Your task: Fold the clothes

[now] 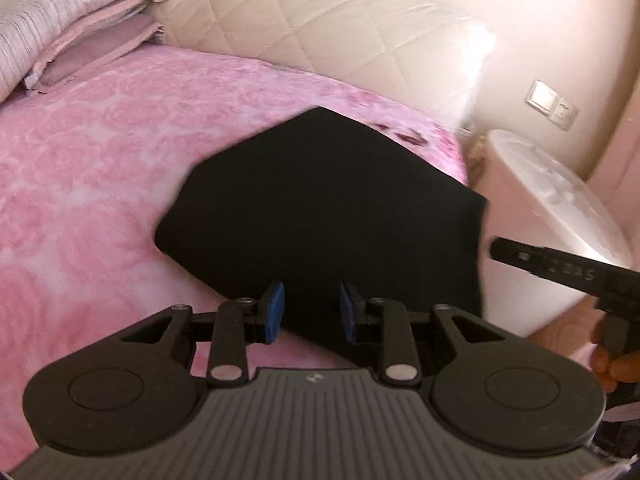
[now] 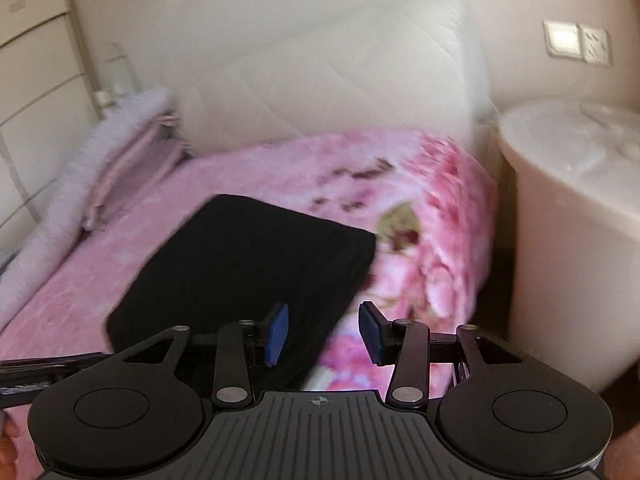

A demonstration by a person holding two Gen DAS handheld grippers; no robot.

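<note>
- Black garment point(image 1: 320, 208), folded into a flat dark block, lies on the pink bedspread point(image 1: 100, 168) near the bed's right-hand edge, well short of the headboard point(image 1: 320, 28).
- No earlier picture to compare; the notes cover this moment only.
- Left gripper point(image 1: 312, 306): blue pads stand apart. The garment's near corner shows in the gap between them, but the pads do not press on it.
- Right gripper point(image 2: 323, 334): jaws spread wider, with nothing between them. The left pad sits over the garment's near right corner and the right pad over bare bedspread.
- Containers: one round white tub point(image 2: 572, 216) stands just beside the bed, right of the garment. Its top is pale and glossy; I cannot tell what it contains.
- Left wrist view only: the right gripper's black finger reaching in from the right past the garment's edge, with fingertips point(image 1: 612, 364) of a hand below it.
- Left view also shows stacked pink and lilac bedding point(image 1: 80, 20) far left of the garment, by the headboard.
- Right wrist view only: a white drawer unit point(image 2: 36, 92) beyond that bedding and a floral print on the bedspread right of the garment.
- A wall switch point(image 2: 576, 42) shows in both views.
- Room: broad bare bedspread left of and behind the garment. To its right, only a narrow strip before the bed edge drops off.
</note>
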